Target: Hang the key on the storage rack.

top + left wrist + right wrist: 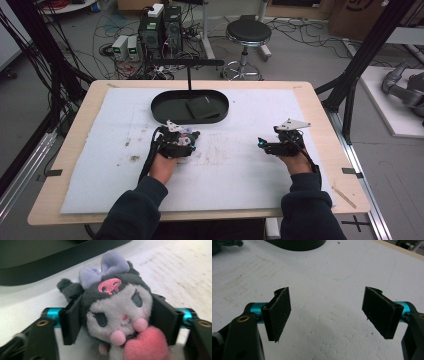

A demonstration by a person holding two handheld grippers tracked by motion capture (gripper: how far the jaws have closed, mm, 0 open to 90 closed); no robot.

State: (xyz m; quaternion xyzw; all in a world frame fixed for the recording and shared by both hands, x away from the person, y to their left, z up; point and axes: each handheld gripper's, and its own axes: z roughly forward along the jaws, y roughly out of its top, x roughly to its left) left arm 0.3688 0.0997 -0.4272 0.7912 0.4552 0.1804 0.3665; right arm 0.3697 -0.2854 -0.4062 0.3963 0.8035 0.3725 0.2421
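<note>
A small plush toy (115, 307) with a white face, grey hood, purple bow and pink heart sits between the jaws of my left gripper (117, 317). Both black pads (71, 320) press on the sides of its head. In the high view my left gripper (187, 142) is on the white mat, just in front of the black oval tray (165, 112). My right gripper (261, 144) rests low over the mat at the right. Its jaws (328, 312) stand wide open with nothing between them.
A dark folded square (202, 107) lies in the tray, and a thin black stand (189, 75) rises behind it. The white mat (240, 170) covers the wooden table and carries brown stains near the middle. A stool and cables stand beyond the far edge.
</note>
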